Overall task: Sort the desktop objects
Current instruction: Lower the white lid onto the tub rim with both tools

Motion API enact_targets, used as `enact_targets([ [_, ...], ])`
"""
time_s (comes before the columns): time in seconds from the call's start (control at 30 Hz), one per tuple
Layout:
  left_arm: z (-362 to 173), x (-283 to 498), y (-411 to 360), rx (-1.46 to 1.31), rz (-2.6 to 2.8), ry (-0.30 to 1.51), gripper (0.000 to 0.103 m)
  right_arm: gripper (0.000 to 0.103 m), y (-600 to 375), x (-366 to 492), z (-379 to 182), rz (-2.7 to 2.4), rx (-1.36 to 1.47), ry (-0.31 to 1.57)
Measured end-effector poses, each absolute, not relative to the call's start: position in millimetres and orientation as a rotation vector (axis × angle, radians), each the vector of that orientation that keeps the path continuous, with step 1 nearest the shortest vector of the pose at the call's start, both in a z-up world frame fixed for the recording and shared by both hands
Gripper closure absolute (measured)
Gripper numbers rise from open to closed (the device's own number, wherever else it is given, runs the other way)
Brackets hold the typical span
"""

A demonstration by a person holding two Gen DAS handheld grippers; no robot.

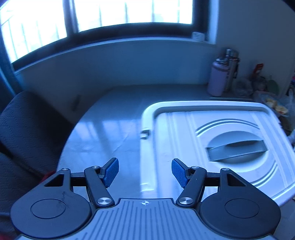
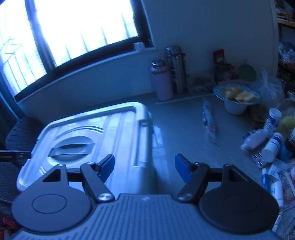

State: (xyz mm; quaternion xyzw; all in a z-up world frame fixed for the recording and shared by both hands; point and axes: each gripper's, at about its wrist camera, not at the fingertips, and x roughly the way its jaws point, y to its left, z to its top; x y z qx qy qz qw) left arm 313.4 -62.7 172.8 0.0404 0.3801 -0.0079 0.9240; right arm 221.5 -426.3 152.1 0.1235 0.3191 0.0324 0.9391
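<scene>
1. The left gripper (image 1: 145, 170) is hanging with its blue-padded fingers (image 1: 111, 172) spread wide, nothing between them; they are hovering above the pale glossy tabletop (image 1: 110, 133).
2. Just ahead of the left gripper's right finger, a white rectangular plastic storage box lid (image 1: 177, 140) with moulded ribs is lying flat, its grey recessed carrying handle (image 1: 236, 150) sitting further right; a small latch (image 1: 145, 133) is showing on the lid's near-left edge.
3. Left of those fingers, a dark fabric chair back (image 1: 27, 125) is standing beside the table.
4. Far ahead and to the right, a pale pink insulated bottle with a dark cap (image 1: 218, 77) is standing next to a steel flask (image 1: 232, 71) by the wall, below a barred window (image 1: 129, 11).
5. The right gripper (image 2: 144, 167) is also holding its blue fingers (image 2: 181, 169) wide apart and empty, with the same white box (image 2: 118, 129) just ahead of its left finger.
6. Right of the right gripper's fingers, a cluster of small white bottles and tubes with blue labels (image 2: 271, 136) is lying on the table; the printing is too blurred to read.
7. Ahead and right, a pale bowl holding yellow fruit pieces (image 2: 237, 100) is sitting near a clear plastic bag (image 2: 271, 86), and a flat printed packet (image 2: 209, 120) is lying between the bowl and the fingers.
</scene>
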Motion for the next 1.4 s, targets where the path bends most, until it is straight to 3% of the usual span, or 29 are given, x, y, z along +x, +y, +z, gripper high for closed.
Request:
enact_targets([
  [0.17, 174, 315, -54, 0.101, 0.060, 0.836, 0.036, 0.038, -421, 229, 155, 0.061, 0.205, 0.680],
  [0.33, 180, 317, -60, 0.144, 0.063, 0.886, 0.036, 0.057, -406, 239, 159, 0.072, 0.156, 0.734],
  [1.03, 167, 333, -52, 0.007, 0.008, 0.932, 0.036, 0.057, -404, 272, 154, 0.123, 0.213, 0.883],
  [1.13, 167, 333, -54, 0.002, -0.022, 0.924, 0.041, 0.058, -403, 272, 154, 0.133, 0.208, 0.883],
  [1.27, 167, 336, -59, -0.015, -0.070, 0.917, 0.060, 0.059, -402, 272, 157, 0.125, 0.198, 0.873],
  [1.37, 166, 340, -63, -0.005, -0.072, 0.916, 0.061, 0.060, -401, 271, 157, 0.099, 0.183, 0.873],
  [1.4, 166, 341, -64, -0.001, -0.073, 0.916, 0.061, 0.068, -401, 271, 157, 0.091, 0.179, 0.873],
])
